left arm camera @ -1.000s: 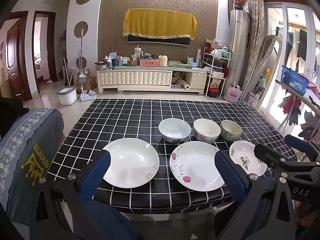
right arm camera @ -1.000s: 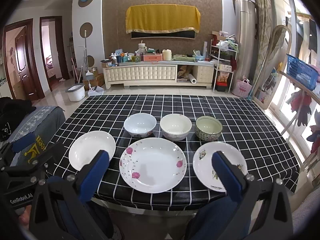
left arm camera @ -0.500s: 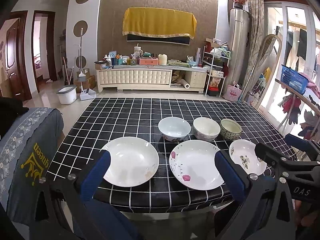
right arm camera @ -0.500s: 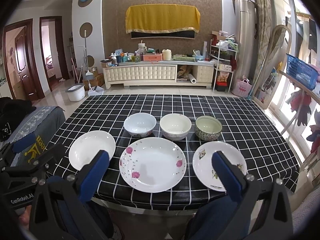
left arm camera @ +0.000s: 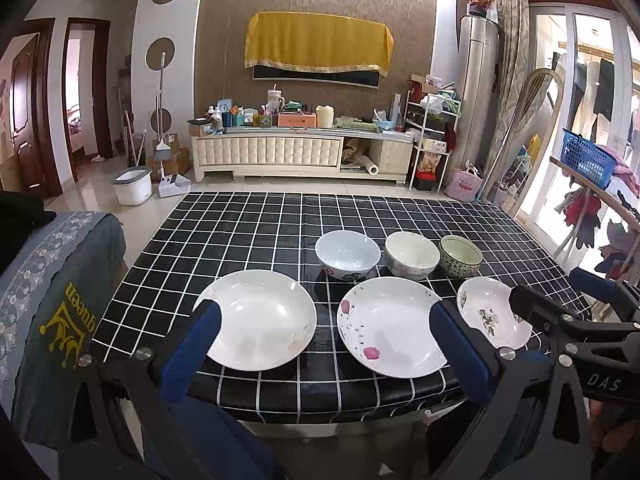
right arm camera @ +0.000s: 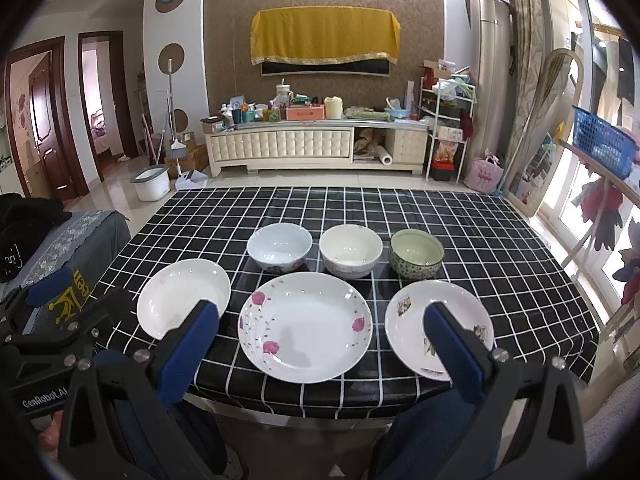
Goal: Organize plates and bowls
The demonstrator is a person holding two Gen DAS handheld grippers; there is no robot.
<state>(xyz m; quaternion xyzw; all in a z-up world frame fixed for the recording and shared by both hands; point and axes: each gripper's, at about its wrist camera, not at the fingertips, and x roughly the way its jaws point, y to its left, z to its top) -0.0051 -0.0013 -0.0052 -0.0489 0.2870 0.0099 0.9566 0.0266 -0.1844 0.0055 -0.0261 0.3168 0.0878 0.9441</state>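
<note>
Three plates lie in a front row on the black checked table [left arm camera: 240, 220]: a plain white plate [left arm camera: 260, 320] [right arm camera: 182, 296], a pink-flower plate [left arm camera: 390, 326] [right arm camera: 306, 326] and a small leaf-print plate [left arm camera: 490, 312] [right arm camera: 438, 330]. Behind them stand a pale blue bowl [left arm camera: 347, 254] [right arm camera: 279, 246], a cream bowl [left arm camera: 412, 255] [right arm camera: 351, 250] and a green patterned bowl [left arm camera: 460, 256] [right arm camera: 416, 254]. My left gripper [left arm camera: 324, 332] hangs open at the table's near edge, between the white and flower plates. Open too, my right gripper [right arm camera: 322, 336] straddles the flower plate from the front. Neither touches anything.
A chair draped with grey cloth [left arm camera: 60, 300] stands at the table's left. Beyond the table are a cream TV cabinet [left arm camera: 300, 152], a white bin [left arm camera: 132, 188] and a wire shelf [left arm camera: 432, 140]. A drying rack with a blue basket [left arm camera: 588, 160] is at the right.
Both grippers have crept slightly forward toward the table; the dishes have not moved.
</note>
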